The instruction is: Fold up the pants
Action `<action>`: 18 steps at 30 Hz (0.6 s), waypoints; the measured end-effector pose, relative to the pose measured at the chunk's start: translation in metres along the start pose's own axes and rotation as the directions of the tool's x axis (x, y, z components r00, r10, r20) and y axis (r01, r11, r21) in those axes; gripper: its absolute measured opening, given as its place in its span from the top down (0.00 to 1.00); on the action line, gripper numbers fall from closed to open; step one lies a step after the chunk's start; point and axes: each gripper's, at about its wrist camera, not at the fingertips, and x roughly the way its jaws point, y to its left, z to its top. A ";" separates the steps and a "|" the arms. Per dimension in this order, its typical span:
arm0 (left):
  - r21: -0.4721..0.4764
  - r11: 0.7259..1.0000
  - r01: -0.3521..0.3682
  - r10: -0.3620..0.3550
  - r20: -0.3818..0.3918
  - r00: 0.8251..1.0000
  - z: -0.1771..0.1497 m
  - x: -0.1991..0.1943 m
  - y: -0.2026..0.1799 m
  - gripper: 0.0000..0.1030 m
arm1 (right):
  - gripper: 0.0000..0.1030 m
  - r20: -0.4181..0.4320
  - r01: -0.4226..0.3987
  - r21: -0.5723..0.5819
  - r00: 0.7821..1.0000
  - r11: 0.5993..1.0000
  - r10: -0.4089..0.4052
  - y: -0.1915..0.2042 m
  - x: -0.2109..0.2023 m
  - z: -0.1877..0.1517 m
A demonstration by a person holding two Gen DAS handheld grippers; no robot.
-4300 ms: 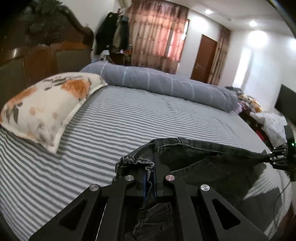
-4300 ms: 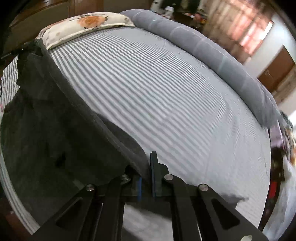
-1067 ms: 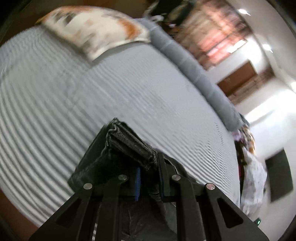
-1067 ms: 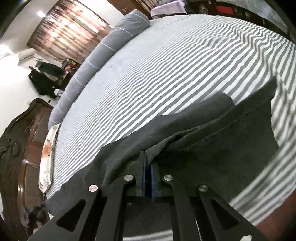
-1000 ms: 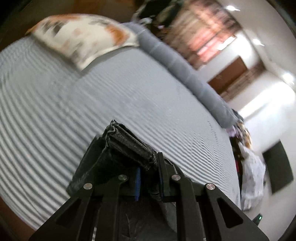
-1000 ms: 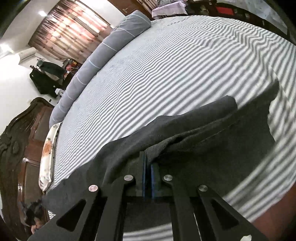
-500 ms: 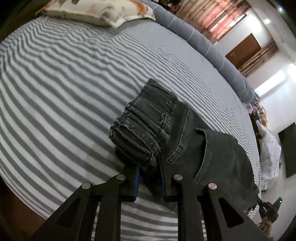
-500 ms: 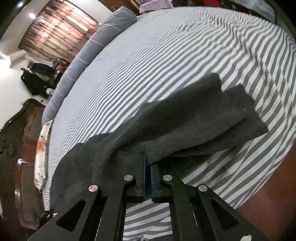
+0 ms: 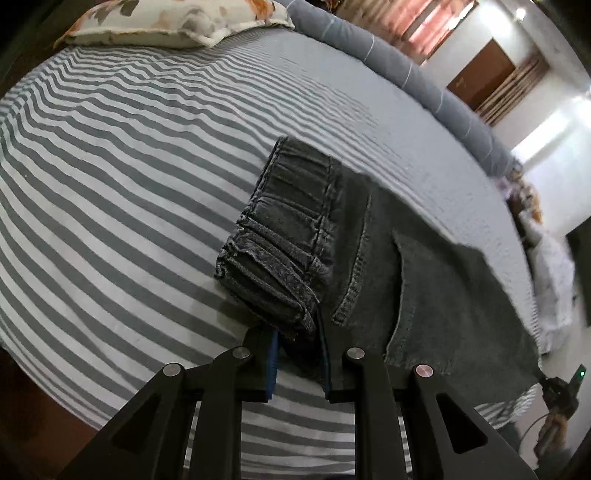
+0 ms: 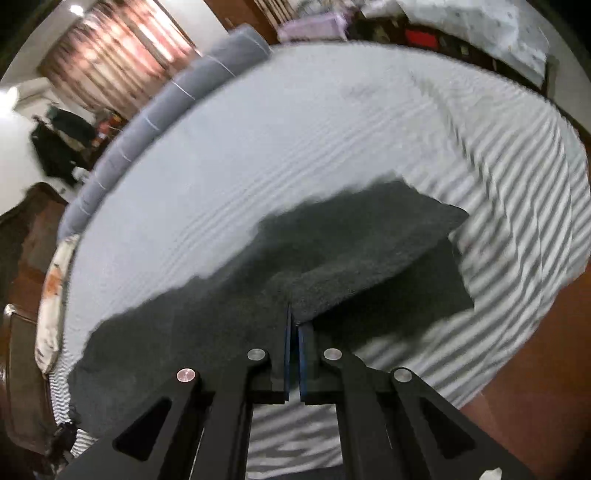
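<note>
Dark grey denim pants (image 9: 369, 251) lie flat on the grey-and-white striped bed (image 9: 129, 155), the elastic waistband (image 9: 280, 236) nearest the left gripper. My left gripper (image 9: 299, 339) has its jaws a little apart around the waistband's near corner, the fabric loose between the blue pads. In the right wrist view the pant legs (image 10: 295, 258) lie doubled over on the bed, hems to the right. My right gripper (image 10: 294, 325) is shut on the near edge of the leg fabric.
A floral pillow (image 9: 177, 22) and a long grey bolster (image 9: 388, 62) lie at the bed's far side. A dark wooden headboard (image 10: 22, 229) stands at the left. The bed's near edge (image 10: 554, 295) drops to a reddish floor. Clutter (image 9: 546, 266) stands beside the bed.
Both grippers lowered the pants from the air onto the bed. The left jaws have parted slightly on the waistband. The right gripper stays clamped and its view is blurred by motion.
</note>
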 end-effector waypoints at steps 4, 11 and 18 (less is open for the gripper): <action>0.028 0.997 -0.072 0.072 -0.017 0.997 0.003 0.003 -0.012 0.77 | 0.97 -0.065 0.008 0.037 0.998 0.999 -0.005 -0.016 0.028 -0.010; 0.074 0.987 -0.145 0.146 0.001 0.989 -0.006 -0.013 -0.032 0.60 | 0.89 -0.057 -0.168 0.133 0.983 0.977 0.177 -0.035 0.026 -0.005; 0.149 0.968 -0.201 0.189 0.092 0.978 -0.027 -0.045 -0.064 0.46 | 0.87 -0.049 -0.246 0.210 0.964 0.946 0.261 -0.057 0.031 -0.003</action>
